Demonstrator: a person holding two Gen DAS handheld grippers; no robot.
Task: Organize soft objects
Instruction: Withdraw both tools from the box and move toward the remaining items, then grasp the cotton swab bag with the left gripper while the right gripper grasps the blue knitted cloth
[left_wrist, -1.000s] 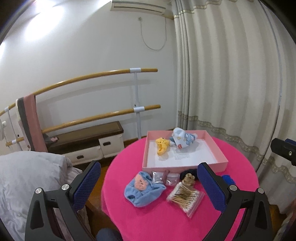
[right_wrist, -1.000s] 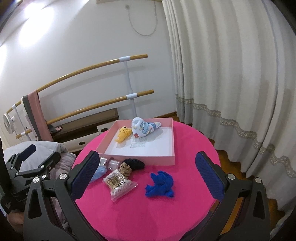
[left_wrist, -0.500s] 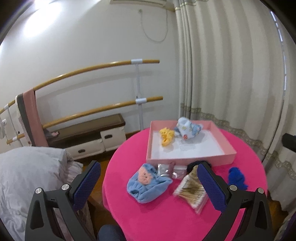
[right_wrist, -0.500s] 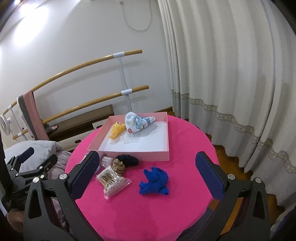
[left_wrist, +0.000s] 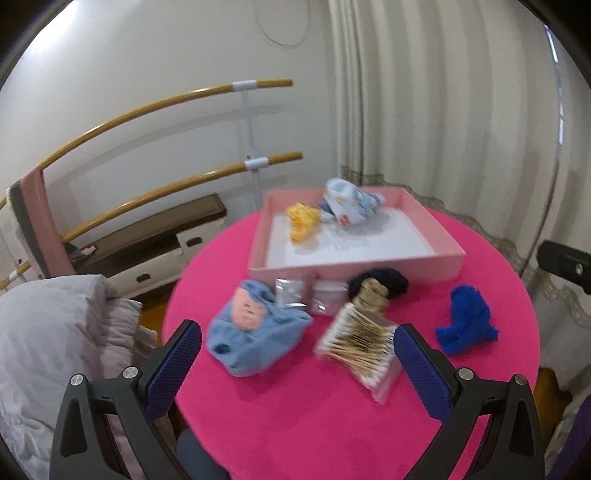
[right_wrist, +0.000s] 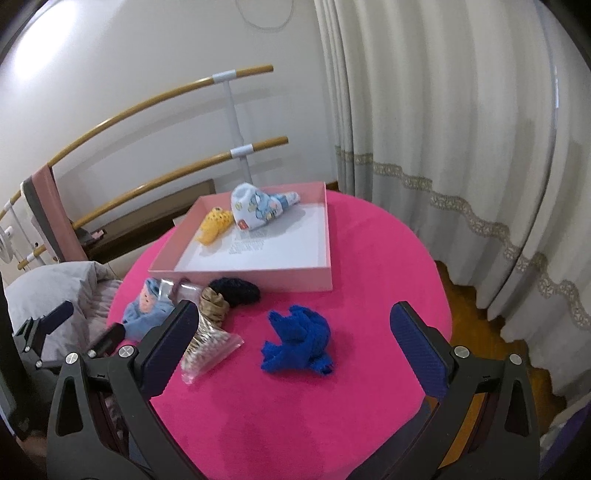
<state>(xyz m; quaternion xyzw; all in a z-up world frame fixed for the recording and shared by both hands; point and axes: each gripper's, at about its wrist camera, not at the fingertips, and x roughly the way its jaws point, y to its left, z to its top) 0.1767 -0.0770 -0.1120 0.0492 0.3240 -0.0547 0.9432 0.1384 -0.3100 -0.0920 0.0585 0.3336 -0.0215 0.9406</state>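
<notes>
Pink-clothed round table (right_wrist: 369, 258), pink tray (right_wrist: 327, 240) at its far side already holding two soft items; a crumpled blue cloth (right_wrist: 297, 338) is found ahead of the right hand-held gripper (right_wrist: 295, 350), between its spread, empty fingers, with no clear long axis. The left hand-held gripper (left_wrist: 295, 365), likewise spread and empty, is judged farther, the blue cloth (left_wrist: 466, 319) lying off to its right.

round pink table (right_wrist: 388, 258) bears pink tray (right_wrist: 325, 251), blue cloth (right_wrist: 299, 341), cotton-swab bag (left_wrist: 360, 341).
</notes>
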